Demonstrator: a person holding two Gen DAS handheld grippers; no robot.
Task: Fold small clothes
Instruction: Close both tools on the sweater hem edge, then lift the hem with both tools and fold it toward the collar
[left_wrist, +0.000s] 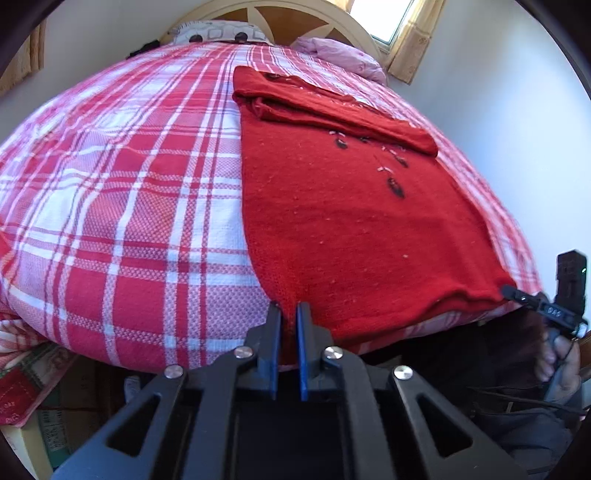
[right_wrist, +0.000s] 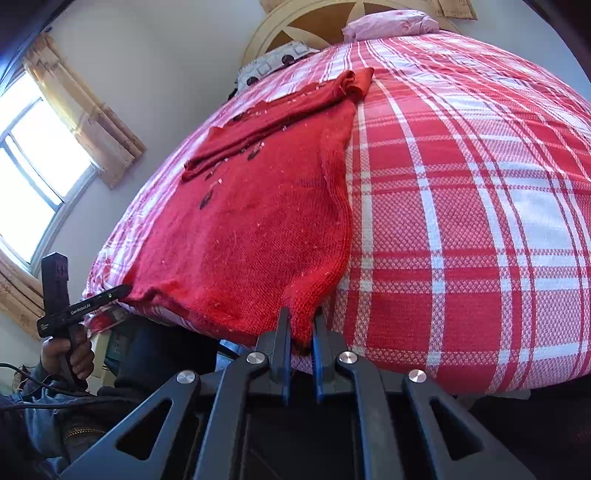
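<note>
A red knit sweater (left_wrist: 343, 218) lies flat on the plaid bed, its sleeves folded across the chest at the far end. It also shows in the right wrist view (right_wrist: 251, 229). My left gripper (left_wrist: 288, 308) is shut on the sweater's near left hem corner. My right gripper (right_wrist: 301, 317) is shut on the other hem corner, with knit cloth bunched between its blue pads. The right gripper shows from the left wrist view (left_wrist: 517, 293) at the hem's right corner. The left gripper shows from the right wrist view (right_wrist: 122, 290) at the hem's left corner.
The bed has a red and white plaid cover (left_wrist: 122, 206). Pillows (left_wrist: 218, 31) and a pink bundle (left_wrist: 340, 55) lie at the wooden headboard. A curtained window (right_wrist: 33, 147) is beside the bed. Boxes and clutter (left_wrist: 55, 406) sit below the bed's foot.
</note>
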